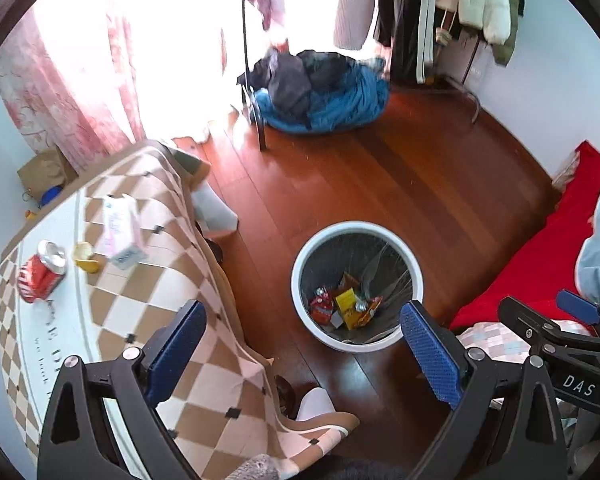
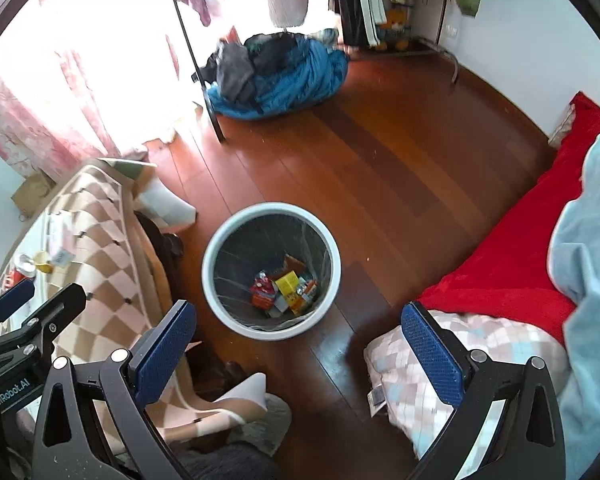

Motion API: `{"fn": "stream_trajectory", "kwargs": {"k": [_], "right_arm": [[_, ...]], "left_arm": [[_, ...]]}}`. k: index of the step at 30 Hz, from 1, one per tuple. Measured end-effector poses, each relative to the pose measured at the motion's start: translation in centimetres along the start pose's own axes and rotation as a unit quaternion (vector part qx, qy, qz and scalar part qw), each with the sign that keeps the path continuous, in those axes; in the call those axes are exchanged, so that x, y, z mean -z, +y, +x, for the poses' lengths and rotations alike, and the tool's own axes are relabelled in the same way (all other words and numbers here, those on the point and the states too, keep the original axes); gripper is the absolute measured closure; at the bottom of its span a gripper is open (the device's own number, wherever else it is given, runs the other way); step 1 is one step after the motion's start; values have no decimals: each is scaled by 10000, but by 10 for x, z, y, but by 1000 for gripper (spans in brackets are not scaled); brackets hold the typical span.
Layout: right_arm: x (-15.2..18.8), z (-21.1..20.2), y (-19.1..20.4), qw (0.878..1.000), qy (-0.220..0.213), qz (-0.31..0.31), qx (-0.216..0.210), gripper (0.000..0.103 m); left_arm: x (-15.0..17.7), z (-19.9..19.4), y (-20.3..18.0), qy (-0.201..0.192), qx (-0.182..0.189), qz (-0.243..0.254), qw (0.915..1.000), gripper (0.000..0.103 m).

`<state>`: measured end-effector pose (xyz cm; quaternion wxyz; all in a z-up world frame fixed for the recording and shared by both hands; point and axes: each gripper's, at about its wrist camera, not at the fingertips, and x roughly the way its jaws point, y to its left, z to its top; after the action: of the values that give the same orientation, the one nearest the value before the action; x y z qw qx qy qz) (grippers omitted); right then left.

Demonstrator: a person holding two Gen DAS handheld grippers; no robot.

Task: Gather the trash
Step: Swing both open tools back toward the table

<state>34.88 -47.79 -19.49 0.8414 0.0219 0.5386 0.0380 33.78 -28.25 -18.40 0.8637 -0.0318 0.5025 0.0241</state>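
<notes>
A white-rimmed trash bin [image 1: 298, 276] [image 2: 210, 256] with a black liner stands on the wooden floor, holding red, orange and yellow wrappers [image 1: 342, 304] [image 2: 284, 288]. On the checkered-cloth table at the left lie a crushed red can [image 1: 40, 274] [image 2: 18, 272], a yellow scrap [image 1: 86, 256] [image 2: 44, 262] and a pink-white wrapper [image 1: 120, 232] [image 2: 62, 240]. My left gripper [image 1: 304, 344] is open and empty above the bin's near side. My right gripper [image 2: 300, 344] is open too, with nothing between its fingers, just in front of the bin.
A red blanket [image 2: 520, 256] and a checkered pillow [image 2: 412, 360] lie on the bed at the right. A blue bundle of clothes [image 1: 328, 96] sits under a clothes rack at the back. A white shoe [image 2: 244, 392] and dark shoes lie by the table's cloth edge.
</notes>
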Motion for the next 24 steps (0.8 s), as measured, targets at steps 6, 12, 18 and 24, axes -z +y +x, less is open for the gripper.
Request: {"fn": "stream_trajectory", "kwargs": {"k": [6, 12, 18, 24], "right_arm": [[10, -49, 29, 9993, -355, 33, -80, 0], [10, -75, 85, 9971, -521, -40, -552, 0], [4, -42, 200, 9900, -164, -684, -1220, 0], [-7, 28, 315, 9794, 393, -1308, -1487, 24]], "left_arm": [[7, -45, 29, -309, -31, -197, 9993, 4], [15, -68, 95, -459, -385, -751, 9954, 4], [37, -61, 205, -300, -1086, -1479, 9826, 4], [73, -18, 320, 149, -1689, -2293, 9585, 5]]}}
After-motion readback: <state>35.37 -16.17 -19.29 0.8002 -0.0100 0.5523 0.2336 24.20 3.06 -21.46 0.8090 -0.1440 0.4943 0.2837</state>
